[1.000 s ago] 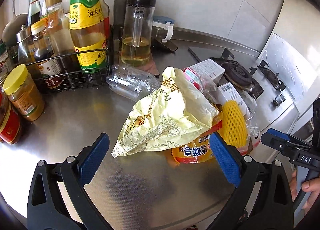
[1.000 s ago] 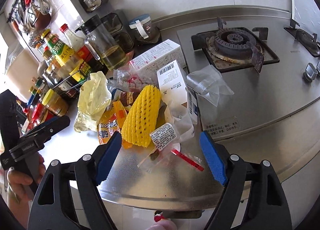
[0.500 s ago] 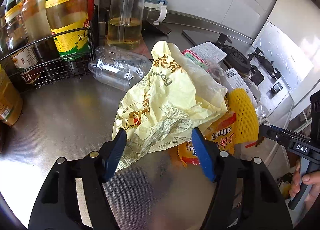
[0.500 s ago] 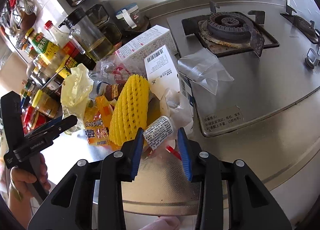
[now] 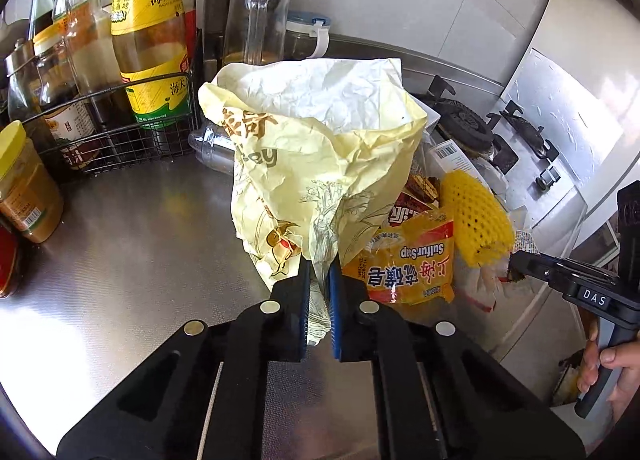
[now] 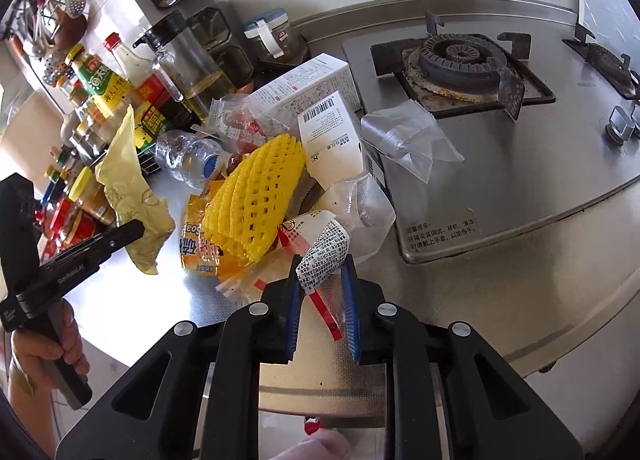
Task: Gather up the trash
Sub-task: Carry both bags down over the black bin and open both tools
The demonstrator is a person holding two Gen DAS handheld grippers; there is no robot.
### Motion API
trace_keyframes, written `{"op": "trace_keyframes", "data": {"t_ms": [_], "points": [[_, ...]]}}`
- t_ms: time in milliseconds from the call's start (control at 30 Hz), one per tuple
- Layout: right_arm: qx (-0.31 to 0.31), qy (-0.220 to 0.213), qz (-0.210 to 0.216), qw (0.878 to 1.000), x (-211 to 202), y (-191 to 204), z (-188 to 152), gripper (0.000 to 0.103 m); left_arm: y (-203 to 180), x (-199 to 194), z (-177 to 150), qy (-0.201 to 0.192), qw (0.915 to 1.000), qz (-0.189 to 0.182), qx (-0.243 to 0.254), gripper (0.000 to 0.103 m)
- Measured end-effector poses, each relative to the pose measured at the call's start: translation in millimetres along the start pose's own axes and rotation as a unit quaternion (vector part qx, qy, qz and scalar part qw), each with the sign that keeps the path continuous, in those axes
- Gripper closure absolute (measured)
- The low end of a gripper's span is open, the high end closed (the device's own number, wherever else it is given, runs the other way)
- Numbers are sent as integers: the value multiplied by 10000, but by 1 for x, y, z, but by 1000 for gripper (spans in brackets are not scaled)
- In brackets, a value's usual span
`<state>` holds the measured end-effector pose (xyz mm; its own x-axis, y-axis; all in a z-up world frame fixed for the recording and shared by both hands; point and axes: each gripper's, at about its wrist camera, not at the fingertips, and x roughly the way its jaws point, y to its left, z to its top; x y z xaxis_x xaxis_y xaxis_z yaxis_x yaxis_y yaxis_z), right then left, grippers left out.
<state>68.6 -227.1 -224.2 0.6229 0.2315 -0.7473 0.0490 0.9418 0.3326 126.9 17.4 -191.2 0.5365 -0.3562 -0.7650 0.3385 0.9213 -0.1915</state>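
Two sets of my fingers work a litter pile on the brushed steel desk (image 5: pixel 120 228). My left gripper (image 5: pixel 319 280) is closing, pinching the crumpled pale-yellow paper bag (image 5: pixel 320 148). My right gripper (image 6: pixel 322 280) is closing around a clear printed plastic wrapper (image 6: pixel 324 256).

Condiment bottles (image 5: pixel 148 40) fill a wire rack (image 5: pixel 120 132) beside a gas burner (image 6: pixel 460 60).

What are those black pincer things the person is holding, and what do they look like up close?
Each is a handheld two-finger tool. The left gripper and right gripper share matte black, angular plastic arms with round silver pivot pins and ribbed blue pads. Seen side-on, each has a pistol-style handle and small white lettering. No cables or sleeves show.
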Motion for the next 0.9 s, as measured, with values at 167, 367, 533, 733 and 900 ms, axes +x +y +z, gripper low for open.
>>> {"op": "trace_keyframes", "data": {"t_ms": [167,367,533,733,900], "points": [[-83,-153,65,9998,-23,-4,-9,83,-14,-28,-8,-209,9997,158,6,96],[-151,-219,134,9996,-51,-14,-29,83,-34,-59,-30,-346,9990,276,-44,96],[-272,-167,233,9992,-69,-19,-52,83,-51,-79,-59,-372,9986,347,-139,96],[-534,27,396,9978,-84,-22,-88,83,-81,-97,-107,-336,9983,352,-322,96],[-923,334,369,9945,-84,-27,-127,83,-104,-97,-154,-192,9978,317,-553,96]]}}
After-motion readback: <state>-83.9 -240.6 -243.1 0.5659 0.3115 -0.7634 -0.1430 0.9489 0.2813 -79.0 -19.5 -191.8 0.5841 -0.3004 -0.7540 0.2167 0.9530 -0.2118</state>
